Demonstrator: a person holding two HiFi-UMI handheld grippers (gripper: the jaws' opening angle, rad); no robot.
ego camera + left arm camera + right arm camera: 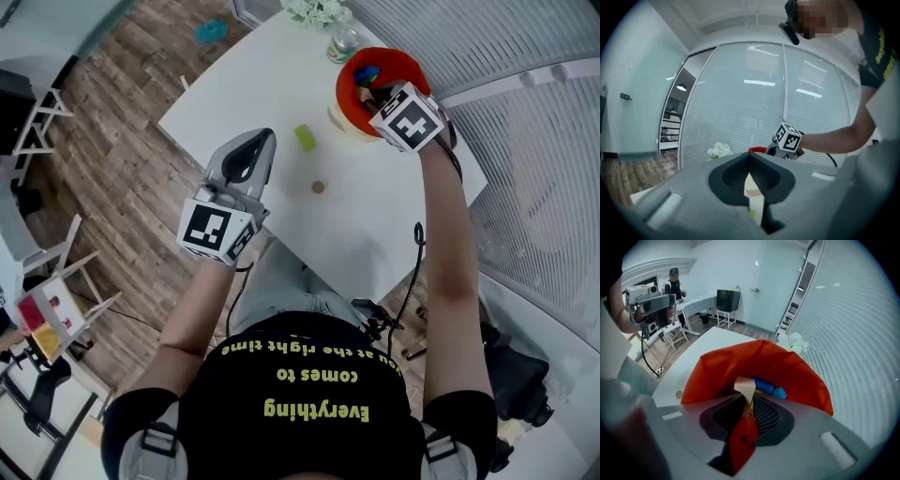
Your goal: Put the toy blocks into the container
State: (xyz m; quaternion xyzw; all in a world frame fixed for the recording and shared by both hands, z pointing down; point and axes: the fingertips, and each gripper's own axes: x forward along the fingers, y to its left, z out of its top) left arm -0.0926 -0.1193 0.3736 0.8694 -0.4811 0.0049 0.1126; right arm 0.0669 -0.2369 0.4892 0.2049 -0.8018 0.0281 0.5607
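On my left, the left gripper [262, 141] sits at the white table's [375, 216] edge, jaws pressed together on nothing. A green block [305, 138] lies just beyond its tips. Further right, my right gripper [749, 399] pinches a tan block [744, 384] over the red container [717, 371], which holds blue blocks [764, 384]

White table [375, 234] — orange container [349, 92], green block [305, 137], brown disc [318, 187]

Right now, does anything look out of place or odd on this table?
Nothing is spilled or damaged. A green block and a small brown disc lie on the white table, outside the orange container.
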